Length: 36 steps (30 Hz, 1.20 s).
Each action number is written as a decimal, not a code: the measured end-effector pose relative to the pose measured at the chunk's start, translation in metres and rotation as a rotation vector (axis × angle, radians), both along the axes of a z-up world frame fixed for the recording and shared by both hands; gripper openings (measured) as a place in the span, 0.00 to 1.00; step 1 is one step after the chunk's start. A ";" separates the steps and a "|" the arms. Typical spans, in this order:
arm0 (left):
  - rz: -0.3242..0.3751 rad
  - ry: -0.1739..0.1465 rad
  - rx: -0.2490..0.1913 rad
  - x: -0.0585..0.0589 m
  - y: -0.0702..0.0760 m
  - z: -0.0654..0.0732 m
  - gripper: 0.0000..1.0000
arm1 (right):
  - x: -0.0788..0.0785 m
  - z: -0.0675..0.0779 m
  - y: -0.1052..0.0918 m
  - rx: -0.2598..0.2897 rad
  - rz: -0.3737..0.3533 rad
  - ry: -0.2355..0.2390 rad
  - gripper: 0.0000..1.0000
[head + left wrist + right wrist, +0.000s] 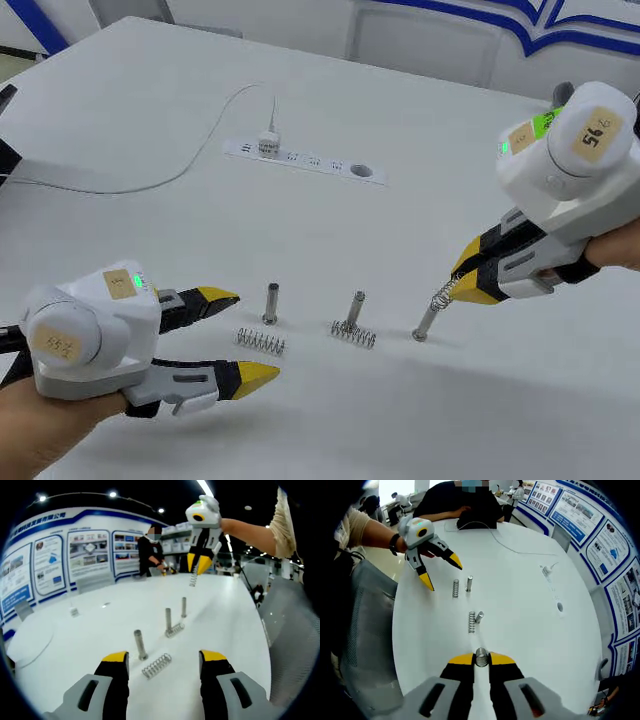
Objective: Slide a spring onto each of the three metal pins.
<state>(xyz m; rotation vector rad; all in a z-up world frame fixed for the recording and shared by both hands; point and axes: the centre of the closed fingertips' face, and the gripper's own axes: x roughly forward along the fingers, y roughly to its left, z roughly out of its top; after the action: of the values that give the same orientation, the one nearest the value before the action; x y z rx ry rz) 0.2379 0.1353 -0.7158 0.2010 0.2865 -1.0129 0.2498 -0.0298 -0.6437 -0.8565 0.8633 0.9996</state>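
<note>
Nearest the headset, the left gripper hovers low over the white table, its jaws spread wide with nothing between them. One loose spring lies flat just ahead of its tips, beside the left pin. A second loose spring lies against the foot of the middle pin. Further right, the right gripper is clamped on the third spring, whose free end hangs right at the top of the right pin. Whether coil and pin touch I cannot tell. No pin wears a spring yet.

These springs look thin-wired and very light, so they will probably squash under a hard pinch or flick away if nudged. Each is best taken gently across the coils near one end, leaving the other end's opening clear. The pins seem to stand loose on small flat heads and could topple, so a spring should come down straight along the pin.
</note>
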 end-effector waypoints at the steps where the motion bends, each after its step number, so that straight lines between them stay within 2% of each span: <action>1: 0.001 0.001 0.000 0.000 0.000 0.000 0.58 | 0.002 -0.001 -0.001 0.000 -0.005 0.002 0.12; 4: 0.002 0.003 -0.001 0.000 -0.001 0.000 0.60 | 0.008 -0.006 -0.006 -0.027 -0.010 0.005 0.12; 15: 0.011 0.006 -0.003 0.001 0.002 0.000 0.62 | 0.022 -0.029 -0.011 -0.058 -0.021 0.064 0.12; 19: 0.011 0.007 -0.002 0.000 0.002 0.000 0.62 | 0.024 -0.034 -0.011 -0.065 -0.024 0.084 0.12; 30: 0.011 0.008 -0.004 0.002 0.001 -0.001 0.61 | 0.025 -0.040 -0.013 -0.080 -0.020 0.097 0.12; 36: 0.010 0.010 -0.004 0.001 0.001 -0.002 0.61 | 0.025 -0.048 -0.011 -0.089 -0.019 0.113 0.12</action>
<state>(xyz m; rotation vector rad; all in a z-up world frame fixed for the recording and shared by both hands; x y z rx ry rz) 0.2392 0.1359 -0.7174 0.1903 0.2945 -1.0051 0.2751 -0.0412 -0.6919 -0.8715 1.0171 1.0064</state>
